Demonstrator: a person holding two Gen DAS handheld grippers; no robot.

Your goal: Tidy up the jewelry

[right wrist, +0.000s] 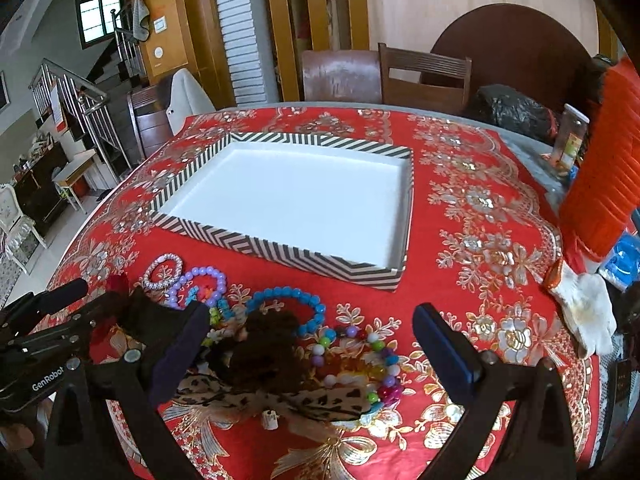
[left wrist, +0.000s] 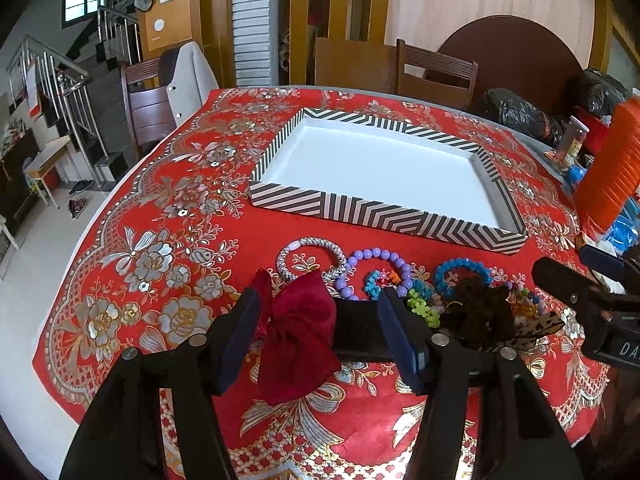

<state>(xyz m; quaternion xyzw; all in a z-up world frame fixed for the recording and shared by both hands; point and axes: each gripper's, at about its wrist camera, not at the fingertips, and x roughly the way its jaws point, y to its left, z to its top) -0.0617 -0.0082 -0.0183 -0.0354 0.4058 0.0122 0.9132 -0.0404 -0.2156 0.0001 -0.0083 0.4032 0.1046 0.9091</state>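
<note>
At the near edge of a round table (left wrist: 120,208) covered by a red floral cloth (right wrist: 480,240), two black grippers are seen pointing down at a row of jewelry. The left gripper (left wrist: 316,334) is held with its fingers spread wide around a dark red fabric bow (left wrist: 298,344); the pads are not seen pressing on it. The right gripper (right wrist: 310,346) is also held wide, with nothing gripped; beneath its span a dark brown fuzzy hair piece (right wrist: 260,352), a leopard-print bow (right wrist: 276,398) and a bracelet of mixed coloured beads (right wrist: 360,364) are clustered together on the cloth. Just beyond these, a blue bead bracelet (right wrist: 288,304), a purple bead bracelet (right wrist: 200,280) with small coloured charms inside its ring, and a silver-and-white woven bracelet (left wrist: 314,258) are laid side by side, the silver one farthest toward the table's left edge. Beyond the jewelry, toward the middle of the table, a shallow square tray (left wrist: 384,216) with black-and-white striped walls and a white floor is set. At the right edge a white glove (right wrist: 588,312) and an orange pleated object (right wrist: 604,176) are found. Past the far edge, wooden chairs (left wrist: 436,72) are placed.
</note>
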